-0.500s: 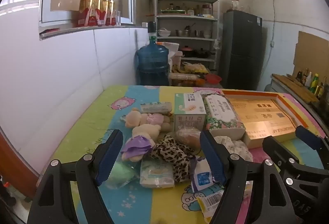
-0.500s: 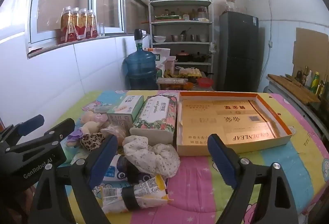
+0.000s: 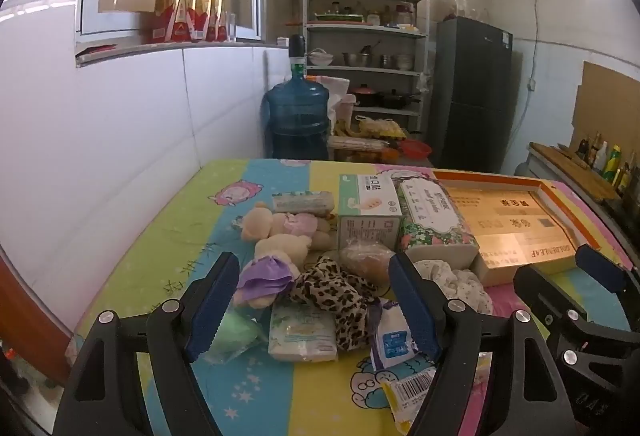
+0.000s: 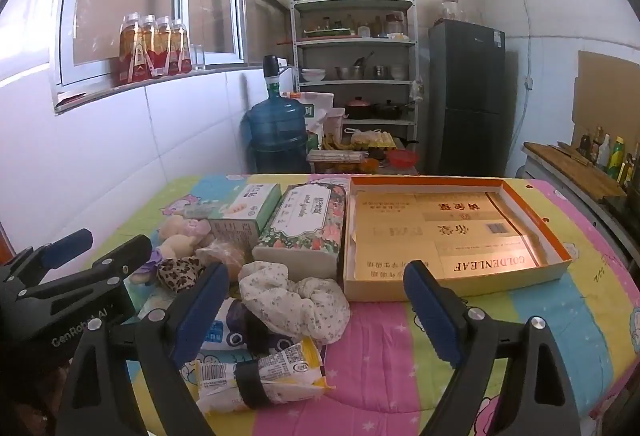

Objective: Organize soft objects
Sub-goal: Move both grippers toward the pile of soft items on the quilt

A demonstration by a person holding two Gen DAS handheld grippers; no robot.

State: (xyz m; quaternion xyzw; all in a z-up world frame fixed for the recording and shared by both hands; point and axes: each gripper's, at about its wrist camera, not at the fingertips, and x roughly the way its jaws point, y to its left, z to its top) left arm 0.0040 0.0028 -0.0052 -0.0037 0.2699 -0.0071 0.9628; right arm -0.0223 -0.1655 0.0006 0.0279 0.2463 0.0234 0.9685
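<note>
Nearest, the left gripper [image 3: 308, 304] and the right gripper [image 4: 310, 310] both hang over the table with blue fingers spread wide, holding nothing. Just below lies a yellow crinkly snack packet [image 4: 264, 376], then a white flowery cloth bundle [image 4: 294, 300] and a leopard-spotted soft cloth [image 3: 340, 296]. Farther back sit two cream teddy bears [image 3: 280, 232], and to the right the shallow orange-rimmed cardboard box [image 4: 456, 280], with nothing put in it.

The soft things are heaped and touching, so I think a grab could drag a neighbour along. The packet's near end is cut off.
</note>
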